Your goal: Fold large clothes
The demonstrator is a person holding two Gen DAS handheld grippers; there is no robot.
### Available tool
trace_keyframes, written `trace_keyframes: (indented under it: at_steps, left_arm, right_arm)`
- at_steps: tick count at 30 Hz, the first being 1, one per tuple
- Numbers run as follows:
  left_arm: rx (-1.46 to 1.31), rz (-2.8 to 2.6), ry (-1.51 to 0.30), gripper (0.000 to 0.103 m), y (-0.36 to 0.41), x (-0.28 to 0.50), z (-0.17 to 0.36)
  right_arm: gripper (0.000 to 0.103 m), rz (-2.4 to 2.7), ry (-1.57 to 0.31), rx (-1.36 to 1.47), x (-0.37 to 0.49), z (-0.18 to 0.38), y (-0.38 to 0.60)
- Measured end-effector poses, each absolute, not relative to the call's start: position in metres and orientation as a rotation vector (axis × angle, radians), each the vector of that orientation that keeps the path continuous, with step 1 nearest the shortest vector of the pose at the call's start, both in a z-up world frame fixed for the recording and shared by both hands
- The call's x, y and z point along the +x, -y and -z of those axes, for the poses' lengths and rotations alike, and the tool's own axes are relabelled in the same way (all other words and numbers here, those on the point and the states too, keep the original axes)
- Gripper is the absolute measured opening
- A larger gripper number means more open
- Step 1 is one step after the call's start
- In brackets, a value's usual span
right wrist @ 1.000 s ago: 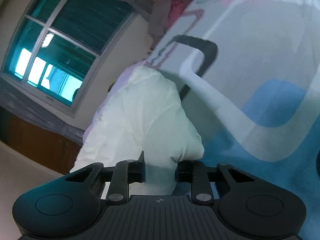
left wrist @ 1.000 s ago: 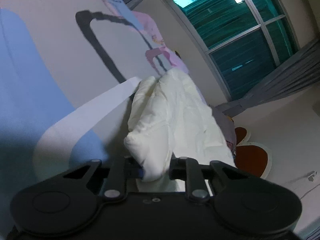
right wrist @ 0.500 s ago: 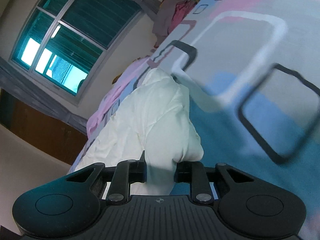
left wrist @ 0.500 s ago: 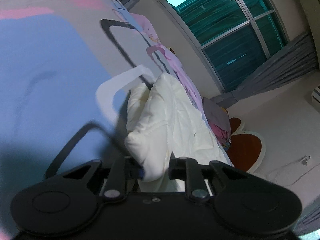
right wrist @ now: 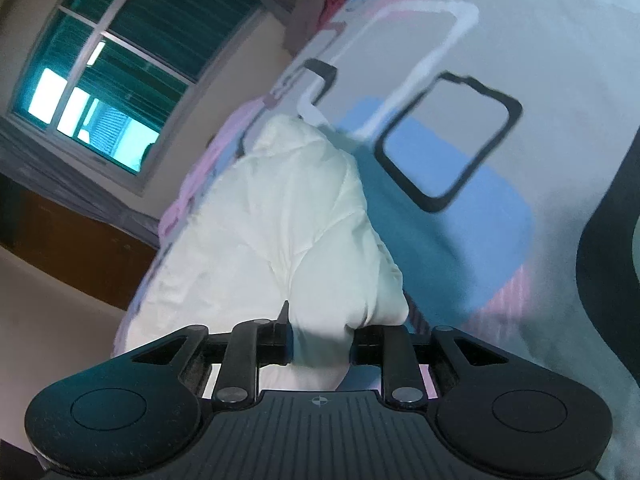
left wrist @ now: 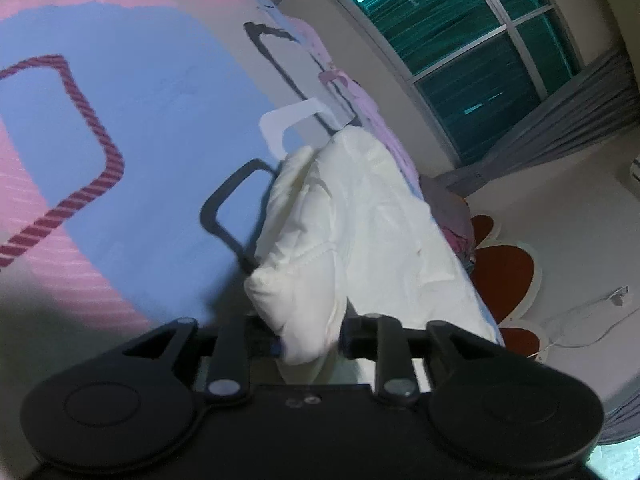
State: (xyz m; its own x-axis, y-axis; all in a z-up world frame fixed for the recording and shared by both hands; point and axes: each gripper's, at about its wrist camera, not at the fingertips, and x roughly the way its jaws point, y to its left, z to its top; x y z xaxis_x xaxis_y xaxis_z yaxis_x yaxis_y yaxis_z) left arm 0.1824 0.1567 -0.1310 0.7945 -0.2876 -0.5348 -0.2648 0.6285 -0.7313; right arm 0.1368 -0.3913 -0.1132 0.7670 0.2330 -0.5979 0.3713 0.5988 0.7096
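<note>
Left wrist view: we've swung both tools lower across the bedsheet (left wrist: pixel 152 152); left tool (left wrist: pixel 310 338) and right tool (right wrist: pixel 320 344) each pinch the cream padded jacket (left wrist: pixel 360 224), mid-fold.

Patterned bedsheet (left wrist: pixel 152 152) below a dark-paned window (left wrist: pixel 460 40); grey curtain (left wrist: pixel 560 120); cream wall (left wrist: pixel 580 240).

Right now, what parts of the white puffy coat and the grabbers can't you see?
- Left wrist view: the left gripper fingertips are buried in the white coat.
- Right wrist view: the right gripper pinches a coat bunch hiding its tips.
- Both views: the coat's near end is hidden behind the gripper bodies.
- The bedsheet pattern is blurred.
</note>
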Motion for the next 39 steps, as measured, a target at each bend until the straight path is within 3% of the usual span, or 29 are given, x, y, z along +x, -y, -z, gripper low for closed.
trace_keyframes:
  at_steps: [2, 4, 5, 6, 7, 8, 9, 11, 12, 16, 20, 23, 33, 35, 39]
  left_arm:
    - [-0.913, 0.000, -0.688, 0.045, -0.158, 0.182, 0.135]
    - [-0.930, -0.002, -0.680, 0.052, -0.160, 0.179, 0.138]
    - [-0.936, 0.006, -0.675, 0.057, -0.160, 0.175, 0.137]
    - [-0.936, 0.011, -0.671, 0.058, -0.161, 0.173, 0.136]
    - [-0.934, 0.017, -0.669, 0.066, -0.161, 0.172, 0.135]
    - [-0.925, 0.026, -0.663, 0.074, -0.160, 0.170, 0.133]
    - [-0.900, 0.029, -0.656, 0.075, -0.159, 0.170, 0.131]
    - [-0.879, 0.029, -0.658, 0.074, -0.156, 0.174, 0.131]
    - [-0.885, 0.029, -0.650, 0.074, -0.156, 0.177, 0.133]
    - [-0.962, 0.003, -0.611, 0.071, -0.163, 0.189, 0.139]
    - [-0.972, 0.017, -0.633, 0.058, -0.170, 0.200, 0.140]
    - [-1.001, 0.046, -0.637, 0.054, -0.179, 0.201, 0.144]
    - [-1.001, 0.067, -0.648, 0.053, -0.179, 0.215, 0.143]
    - [-1.012, 0.084, -0.638, 0.041, -0.182, 0.216, 0.142]
    - [-0.983, 0.118, -0.630, 0.035, -0.182, 0.215, 0.139]
  right_arm:
    - [0.037, 0.099, -0.728, 0.959, 0.131, 0.117, 0.394]
    - [0.067, 0.179, -0.717, 0.919, 0.121, 0.110, 0.396]
    - [0.069, 0.216, -0.691, 0.890, 0.112, 0.104, 0.398]
    - [0.068, 0.230, -0.670, 0.883, 0.104, 0.099, 0.400]
    - [0.064, 0.236, -0.635, 0.877, 0.095, 0.092, 0.403]
    - [0.053, 0.226, -0.611, 0.849, 0.092, 0.083, 0.401]
    - [0.036, 0.220, -0.606, 0.795, 0.094, 0.072, 0.395]
    - [0.031, 0.184, -0.571, 0.720, 0.104, 0.055, 0.379]
    - [0.023, 0.164, -0.562, 0.688, 0.112, 0.049, 0.370]
    - [0.022, 0.148, -0.573, 0.571, 0.148, 0.033, 0.331]
    - [0.020, 0.400, -0.486, 0.536, 0.146, 0.021, 0.332]
    - [0.020, 0.426, -0.467, 0.528, 0.143, 0.012, 0.344]
    - [0.020, 0.052, -0.652, 0.394, 0.211, 0.046, 0.237]
    - [0.020, 0.138, -0.689, 0.405, 0.213, 0.059, 0.241]
    - [0.020, 0.261, -0.778, 0.395, 0.213, 0.077, 0.261]
